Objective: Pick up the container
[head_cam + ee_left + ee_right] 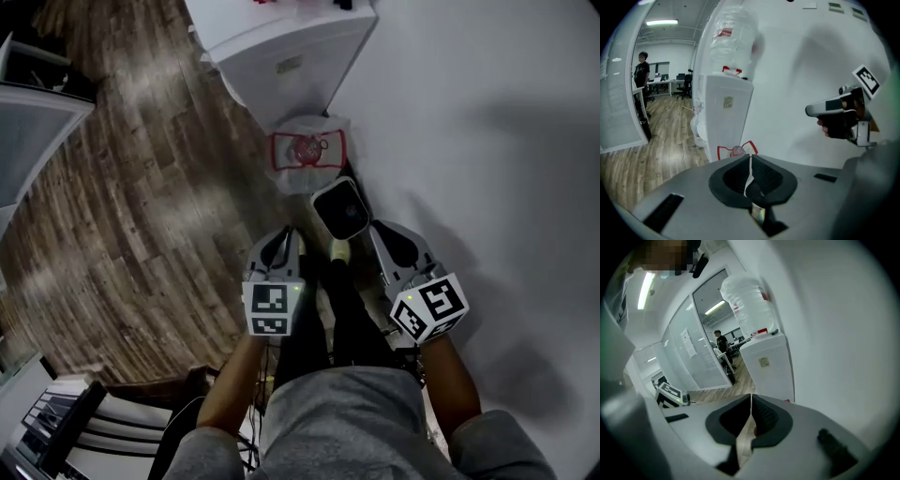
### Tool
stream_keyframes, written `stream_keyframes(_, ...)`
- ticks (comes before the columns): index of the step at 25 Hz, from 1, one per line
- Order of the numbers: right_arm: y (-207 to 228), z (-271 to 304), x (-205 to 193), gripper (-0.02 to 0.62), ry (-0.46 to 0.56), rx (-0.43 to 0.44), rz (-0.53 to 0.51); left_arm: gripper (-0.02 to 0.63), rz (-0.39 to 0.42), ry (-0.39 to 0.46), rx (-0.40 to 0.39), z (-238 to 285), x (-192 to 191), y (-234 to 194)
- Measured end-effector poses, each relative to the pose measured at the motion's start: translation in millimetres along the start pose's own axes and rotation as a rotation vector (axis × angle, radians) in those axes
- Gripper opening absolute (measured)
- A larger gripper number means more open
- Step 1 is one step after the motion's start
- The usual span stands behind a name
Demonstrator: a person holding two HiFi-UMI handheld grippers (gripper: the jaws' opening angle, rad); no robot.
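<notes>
Grey left gripper: jaws pressed together along their seam with nothing between them. I hold it out in front of me, pointing across the wooden floor.
Right gripper: also closed and empty, held level beside the left one, on the side of the white wall.
Container: I take it to be the bag-lined bin, white with red print. It sits on the floor at the foot of the water dispenser, close to the edge where floor meets wall. The bottle on top of the dispenser is the other candidate, but I judge it less likely.
Direction: the bin lies ahead of both jaw tips and well below them, a little wall-side of the left gripper's line and well apart from either tool.
Axis: it seems to stand upright with its mouth up, though the loose bag hides the rim, so I cannot tell the exact shape.
Nearer hand: the left. In the left gripper view the red print shows just over the jaw tips, while the right gripper view catches only a sliver of red off to the wall side.
Coming move: as I judge it, I step in, drop the left gripper, and part its jaws before reaching the rim.
</notes>
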State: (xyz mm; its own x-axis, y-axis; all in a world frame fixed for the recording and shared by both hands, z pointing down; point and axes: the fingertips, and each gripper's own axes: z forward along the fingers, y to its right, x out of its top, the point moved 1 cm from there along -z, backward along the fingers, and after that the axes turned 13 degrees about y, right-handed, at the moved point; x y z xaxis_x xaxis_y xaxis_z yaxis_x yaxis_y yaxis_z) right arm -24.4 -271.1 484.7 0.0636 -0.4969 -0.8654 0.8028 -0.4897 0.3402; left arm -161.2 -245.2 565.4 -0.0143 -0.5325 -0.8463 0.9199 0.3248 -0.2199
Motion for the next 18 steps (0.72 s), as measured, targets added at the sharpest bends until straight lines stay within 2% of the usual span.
stream_keyframes(8,38.1,46.2,-113.1,0.027,-0.105,0.039,0.042,0.028,-0.108,-0.106,-0.032,83.4,-132.7,-13.7)
stream_keyframes(9,39.8,48.5,-126.3,0.027,-0.117,0.048,0.044,0.041,-0.124,-0.122,-0.041,93.7,-151.1,-14.5)
stream_keyframes(11,42.9,49.7,-151.1,0.027,-0.138,0.064,0.059,0.131,-0.158,-0.147,-0.069,116.0,-186.7,-15.0)
stream_keyframes(12,45.9,50.2,-163.1,0.027,-0.144,0.067,0.066,0.155,-0.170,-0.151,-0.081,129.2,-202.4,-16.7)
stream_keyframes(15,56.7,46.4,-200.2,0.026,-0.167,0.068,0.081,0.170,-0.191,-0.143,-0.086,164.0,-245.2,-24.7)
stream_keyframes(18,68.2,39.1,-234.6,0.026,-0.187,0.051,0.109,0.193,-0.181,-0.171,-0.092,188.2,-287.6,-28.0)
